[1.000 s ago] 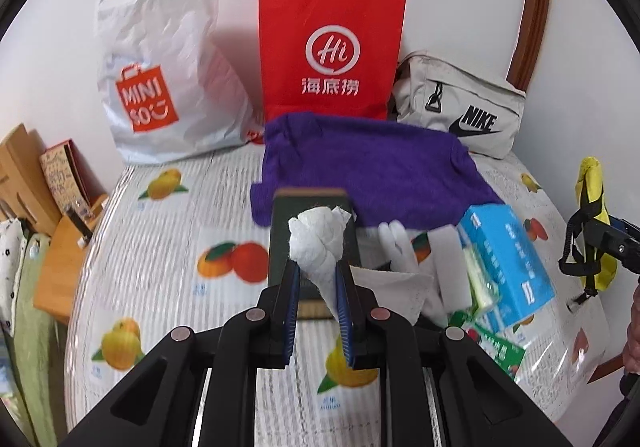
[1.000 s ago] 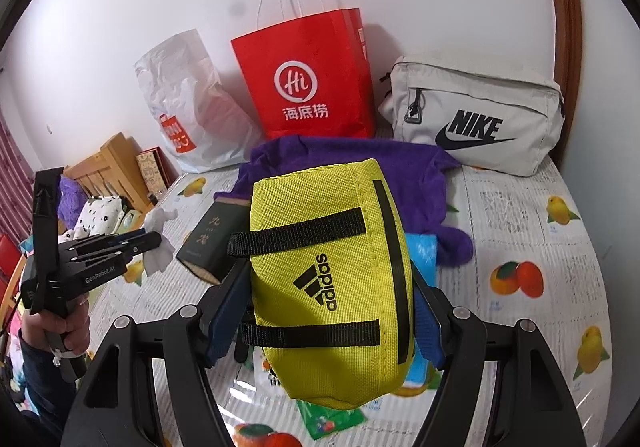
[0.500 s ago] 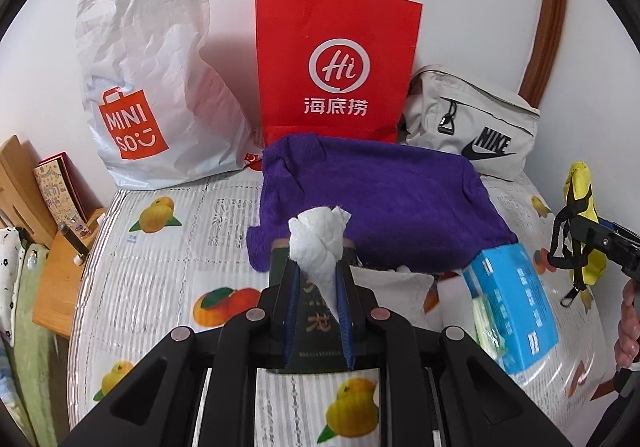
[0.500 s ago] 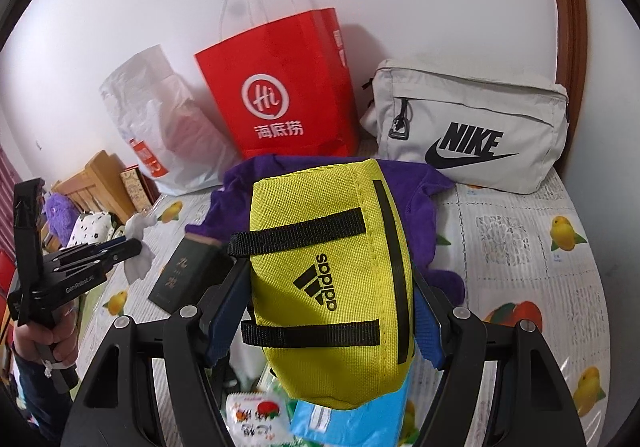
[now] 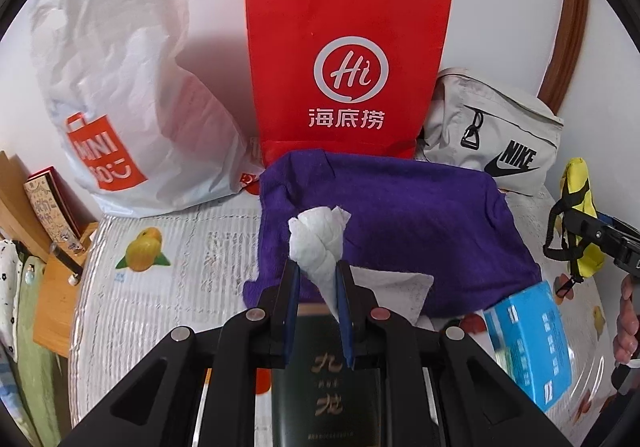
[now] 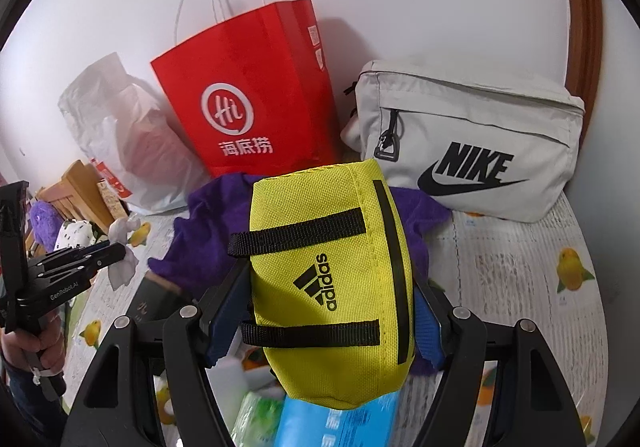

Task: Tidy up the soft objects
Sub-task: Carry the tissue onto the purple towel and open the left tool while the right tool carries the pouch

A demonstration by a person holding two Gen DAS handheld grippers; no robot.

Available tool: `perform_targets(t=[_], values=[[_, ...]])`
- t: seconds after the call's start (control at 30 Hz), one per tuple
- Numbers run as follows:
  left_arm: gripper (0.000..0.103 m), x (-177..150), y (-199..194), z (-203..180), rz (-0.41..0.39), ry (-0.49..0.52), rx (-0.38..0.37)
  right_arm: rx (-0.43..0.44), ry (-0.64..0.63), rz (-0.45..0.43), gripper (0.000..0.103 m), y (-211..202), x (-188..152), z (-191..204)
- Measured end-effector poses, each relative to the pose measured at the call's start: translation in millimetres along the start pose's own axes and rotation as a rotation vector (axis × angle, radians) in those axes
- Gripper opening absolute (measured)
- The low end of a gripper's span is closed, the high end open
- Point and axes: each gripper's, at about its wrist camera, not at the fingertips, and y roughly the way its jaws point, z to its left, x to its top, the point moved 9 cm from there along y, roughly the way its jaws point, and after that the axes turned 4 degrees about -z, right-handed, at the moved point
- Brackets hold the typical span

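My left gripper (image 5: 317, 271) is shut on a twisted white cloth (image 5: 318, 243), held above the near edge of a purple towel (image 5: 400, 207). From the right wrist view the same left gripper (image 6: 116, 251) shows at the far left with the white cloth (image 6: 122, 247) in it. My right gripper (image 6: 324, 287) is shut on a yellow Adidas pouch (image 6: 328, 287), held in the air in front of the purple towel (image 6: 204, 235). The yellow pouch (image 5: 578, 207) also appears at the right edge of the left wrist view.
Against the wall stand a white Miniso plastic bag (image 5: 120, 95), a red paper bag (image 5: 344, 67) and a grey Nike bag (image 6: 468, 139). A dark book (image 5: 328, 387), a blue tissue box (image 5: 532, 343) and packets (image 6: 256, 419) lie on the fruit-print tablecloth (image 5: 160, 307). Wooden furniture (image 5: 52, 287) stands left.
Both grippers have moved forward toward the bags at the wall, each keeping its load. The book now lies under the left gripper and the Nike bag looms larger in the right view.
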Motion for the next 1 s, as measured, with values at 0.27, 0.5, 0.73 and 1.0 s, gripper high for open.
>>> perform_targets(t=[0.27,0.5,0.73,1.0], values=[[0.017,19,30,0,0.009,0.007,0.007,-0.039,0.018,0.041,0.072,35,12,-12],[0.017,33,65,-4,0.037,0.020,0.008,-0.052,0.017,0.093,0.072,65,13,-19],[0.017,38,104,-10,0.085,0.022,-0.017,-0.079,0.008,0.163,0.072,95,0,-29],[0.017,45,134,-15,0.130,0.014,-0.033,-0.091,0.012,0.223,0.072,117,-7,-39]])
